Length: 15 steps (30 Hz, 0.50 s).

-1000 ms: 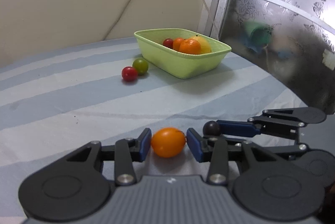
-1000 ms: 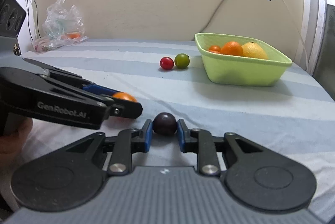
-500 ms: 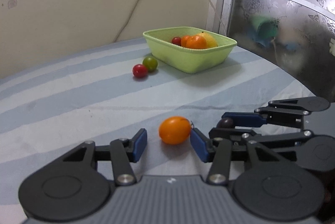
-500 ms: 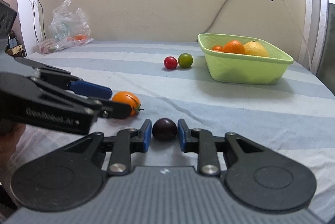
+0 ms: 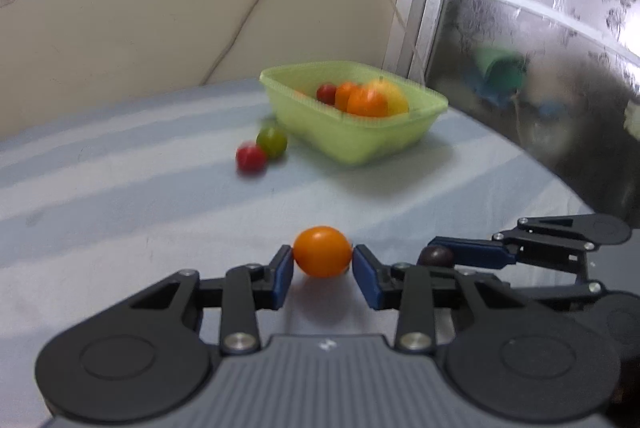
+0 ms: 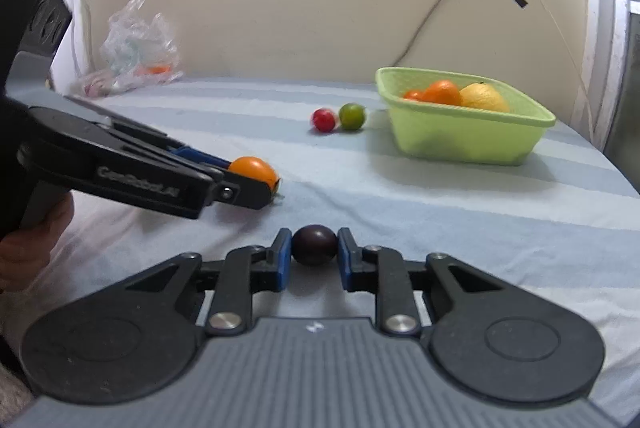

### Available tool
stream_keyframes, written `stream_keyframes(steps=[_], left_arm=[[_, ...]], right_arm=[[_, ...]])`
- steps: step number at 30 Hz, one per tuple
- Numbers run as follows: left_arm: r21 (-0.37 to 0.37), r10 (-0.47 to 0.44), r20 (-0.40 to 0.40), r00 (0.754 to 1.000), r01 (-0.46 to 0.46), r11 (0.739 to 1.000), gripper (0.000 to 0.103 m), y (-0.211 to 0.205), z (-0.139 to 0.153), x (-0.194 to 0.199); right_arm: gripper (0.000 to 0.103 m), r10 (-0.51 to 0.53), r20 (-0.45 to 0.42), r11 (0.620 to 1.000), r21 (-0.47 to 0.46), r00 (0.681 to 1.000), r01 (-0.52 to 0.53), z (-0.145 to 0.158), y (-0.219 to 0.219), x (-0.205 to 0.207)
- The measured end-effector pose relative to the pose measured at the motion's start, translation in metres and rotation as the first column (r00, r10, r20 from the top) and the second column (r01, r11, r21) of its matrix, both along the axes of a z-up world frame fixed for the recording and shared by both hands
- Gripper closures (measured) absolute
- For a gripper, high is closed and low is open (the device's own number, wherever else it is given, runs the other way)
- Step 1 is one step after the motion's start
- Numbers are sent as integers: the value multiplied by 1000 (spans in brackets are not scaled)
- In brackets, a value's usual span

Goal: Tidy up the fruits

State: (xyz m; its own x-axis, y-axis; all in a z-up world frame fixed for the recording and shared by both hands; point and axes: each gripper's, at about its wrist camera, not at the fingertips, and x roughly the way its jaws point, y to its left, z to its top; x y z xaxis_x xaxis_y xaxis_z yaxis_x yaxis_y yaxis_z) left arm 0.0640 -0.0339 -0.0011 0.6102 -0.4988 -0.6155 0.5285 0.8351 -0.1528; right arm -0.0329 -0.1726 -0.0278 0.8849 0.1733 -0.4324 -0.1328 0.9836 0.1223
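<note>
My left gripper (image 5: 322, 260) is shut on an orange tomato (image 5: 322, 251), seen also in the right wrist view (image 6: 253, 168). My right gripper (image 6: 314, 248) is shut on a dark purple fruit (image 6: 314, 244), which shows in the left wrist view (image 5: 435, 256) to the right of the left gripper. A light green basket (image 5: 352, 143) (image 6: 464, 135) holds oranges, a yellow fruit and a red fruit. A red tomato (image 5: 251, 158) (image 6: 323, 119) and a green one (image 5: 272, 141) (image 6: 352, 115) lie on the cloth just left of the basket.
The table has a blue and white striped cloth (image 6: 440, 211). A clear plastic bag (image 6: 136, 55) lies at the far left by the wall. A metal door frame and patterned glass (image 5: 520, 47) stand to the right of the table.
The left gripper opened around the orange tomato half a second ago and has closed on it again. The right gripper keeps its hold on the dark fruit.
</note>
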Motion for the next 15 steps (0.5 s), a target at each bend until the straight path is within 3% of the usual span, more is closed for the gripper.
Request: stream_keyframes(steps=[7, 12, 15], left_arm=[[-72, -56, 89, 994, 63, 995, 73, -35, 42, 71], [-101, -58, 47, 997, 62, 993, 74, -63, 42, 135], [-150, -71, 7, 997, 71, 986, 74, -61, 42, 147]], right_arm=[[76, -132, 122, 988, 91, 984, 121, 35, -54, 46], [76, -205, 162, 976, 109, 965, 189, 44, -78, 86], [76, -230, 149, 970, 113, 962, 214, 40, -86, 101]])
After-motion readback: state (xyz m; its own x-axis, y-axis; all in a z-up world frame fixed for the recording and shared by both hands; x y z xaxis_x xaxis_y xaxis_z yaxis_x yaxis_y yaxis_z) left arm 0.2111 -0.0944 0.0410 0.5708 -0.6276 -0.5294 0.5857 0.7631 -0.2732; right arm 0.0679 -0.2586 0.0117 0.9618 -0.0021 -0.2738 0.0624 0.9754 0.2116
